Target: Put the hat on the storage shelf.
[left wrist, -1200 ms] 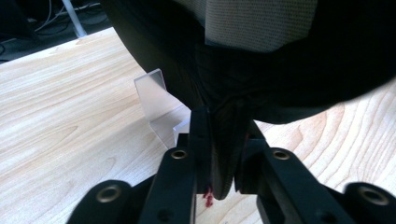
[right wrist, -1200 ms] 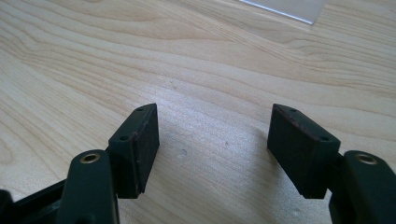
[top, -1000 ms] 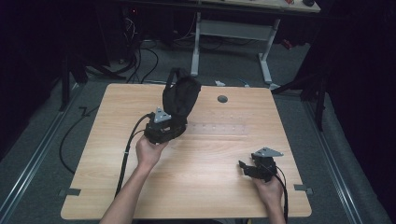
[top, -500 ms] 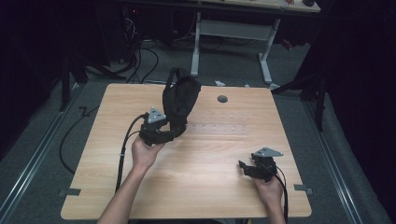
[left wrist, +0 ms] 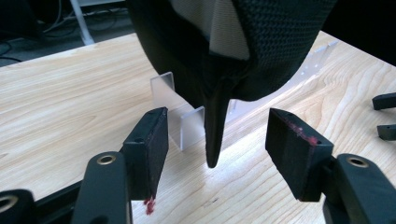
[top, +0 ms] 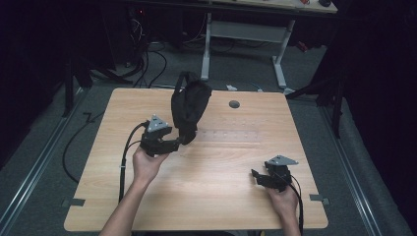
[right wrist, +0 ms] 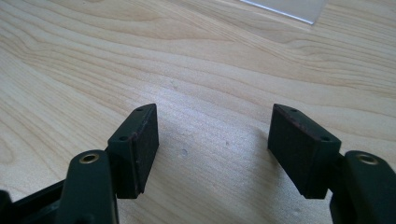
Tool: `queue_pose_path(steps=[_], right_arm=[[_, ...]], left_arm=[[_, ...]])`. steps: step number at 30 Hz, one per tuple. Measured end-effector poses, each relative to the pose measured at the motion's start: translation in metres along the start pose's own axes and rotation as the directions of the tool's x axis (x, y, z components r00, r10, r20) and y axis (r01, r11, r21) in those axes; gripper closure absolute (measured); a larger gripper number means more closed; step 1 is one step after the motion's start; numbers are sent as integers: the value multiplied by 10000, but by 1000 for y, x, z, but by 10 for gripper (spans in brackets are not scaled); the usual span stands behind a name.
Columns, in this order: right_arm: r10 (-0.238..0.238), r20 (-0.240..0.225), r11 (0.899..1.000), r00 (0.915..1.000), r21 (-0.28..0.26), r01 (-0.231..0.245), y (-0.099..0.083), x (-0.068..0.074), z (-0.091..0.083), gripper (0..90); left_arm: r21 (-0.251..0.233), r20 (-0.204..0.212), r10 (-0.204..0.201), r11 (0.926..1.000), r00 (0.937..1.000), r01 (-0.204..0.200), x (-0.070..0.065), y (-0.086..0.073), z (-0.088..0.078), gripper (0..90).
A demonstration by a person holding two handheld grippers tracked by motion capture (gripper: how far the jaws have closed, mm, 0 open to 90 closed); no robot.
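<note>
While propped upright on a clear stand (left wrist: 189, 125) mid-tabletop (top: 211, 177), black bag (top: 189, 105) not yet gripped: left gripper (left wrist: 215, 135) spread open around its hanging strap tip, untouching. Right gripper (right wrist: 212, 140) idle, fingers parted over bare wood. Grasping and everything after likely left.

Lighting: overhead, confined to the table (top: 221, 187); surroundings beyond it near-black. Glare: pale sheen on the wood ahead of both grippers. Shadows: soft. Focus: high view slightly soft; gripper views sharp.
</note>
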State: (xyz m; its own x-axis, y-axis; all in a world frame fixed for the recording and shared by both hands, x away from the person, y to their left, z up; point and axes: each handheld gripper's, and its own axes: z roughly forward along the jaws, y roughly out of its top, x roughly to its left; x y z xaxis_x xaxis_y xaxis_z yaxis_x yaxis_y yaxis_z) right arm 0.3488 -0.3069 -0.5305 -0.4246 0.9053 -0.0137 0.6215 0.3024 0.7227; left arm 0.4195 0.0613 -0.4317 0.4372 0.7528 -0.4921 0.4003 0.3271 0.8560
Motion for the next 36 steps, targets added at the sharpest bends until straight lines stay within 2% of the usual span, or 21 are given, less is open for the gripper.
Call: queue_pose_path(steps=[13, 24, 30, 36], right_arm=[[-81, 22, 10000, 10000, -27, 81, 0, -1, 0, 337], [-85, 13, 10000, 10000, -21, 85, 0, 0, 0, 336], [-92, 10, 10000, 10000, -25, 92, 0, 0, 0, 336], [-93, 14, 10000, 10000, -26, 93, 0, 0, 0, 336]], left_arm=[[-89, 53, -89, 9999, 9999, 89, 3, 2, -20, 391], [-200, 142, -434, 9988, 9990, 437, 6, 1, -35, 387], [-181, 38, 16, 9998, 10000, -15, 3, -6, -43, 375], [-72, 11, 92, 9999, 10000, -92, 2, -12, -51, 375]])
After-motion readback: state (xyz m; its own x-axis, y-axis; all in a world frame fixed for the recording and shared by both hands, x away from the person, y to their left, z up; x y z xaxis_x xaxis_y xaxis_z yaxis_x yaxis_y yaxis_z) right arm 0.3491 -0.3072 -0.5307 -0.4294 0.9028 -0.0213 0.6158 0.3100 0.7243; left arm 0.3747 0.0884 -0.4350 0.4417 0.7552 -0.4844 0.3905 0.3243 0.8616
